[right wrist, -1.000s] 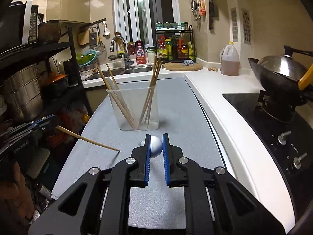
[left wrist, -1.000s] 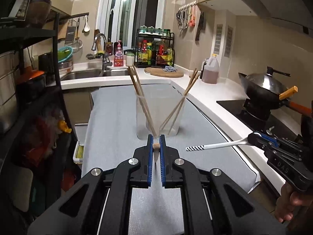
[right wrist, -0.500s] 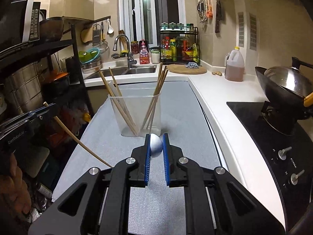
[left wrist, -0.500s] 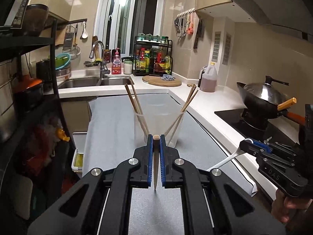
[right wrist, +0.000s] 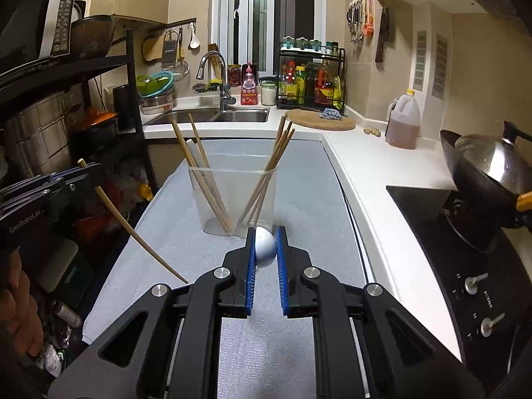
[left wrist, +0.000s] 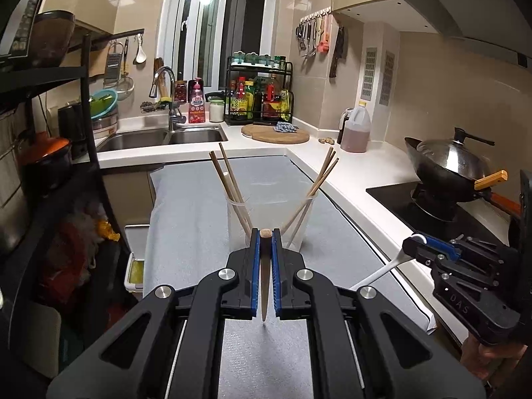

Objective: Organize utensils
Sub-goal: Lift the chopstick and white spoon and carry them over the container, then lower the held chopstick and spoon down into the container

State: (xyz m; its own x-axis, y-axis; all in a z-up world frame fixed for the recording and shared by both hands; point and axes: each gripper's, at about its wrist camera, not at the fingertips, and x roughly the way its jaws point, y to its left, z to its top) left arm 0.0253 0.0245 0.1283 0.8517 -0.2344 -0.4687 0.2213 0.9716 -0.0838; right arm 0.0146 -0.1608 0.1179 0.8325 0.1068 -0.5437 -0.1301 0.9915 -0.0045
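Note:
My left gripper (left wrist: 265, 236) is shut on a wooden chopstick (left wrist: 264, 286) that hangs point down between the blue pads. It is held over the grey mat (left wrist: 186, 226), just in front of a clear cup (left wrist: 269, 212). Several chopsticks (left wrist: 229, 179) lean in that cup. My right gripper (right wrist: 266, 234) is shut on the bowl of a white spoon (right wrist: 265, 249), close before the cup (right wrist: 232, 193). In the left wrist view the right gripper (left wrist: 414, 242) is at the right, with the spoon handle (left wrist: 379, 274) slanting down-left. In the right wrist view the left gripper (right wrist: 53, 193) holds the slanted chopstick (right wrist: 133, 229).
A wok (left wrist: 445, 163) sits on the black stove (right wrist: 465, 266) at the right. An oil jug (left wrist: 355, 129), a round cutting board (left wrist: 276, 133), a bottle rack (left wrist: 259, 99) and the sink (left wrist: 163, 136) line the back counter. A dark shelf rack (left wrist: 50, 133) stands at the left.
Both grippers have risen with their loads. The chopstick now hangs steeper, and the spoon handle has swung from level to slanting down-left.

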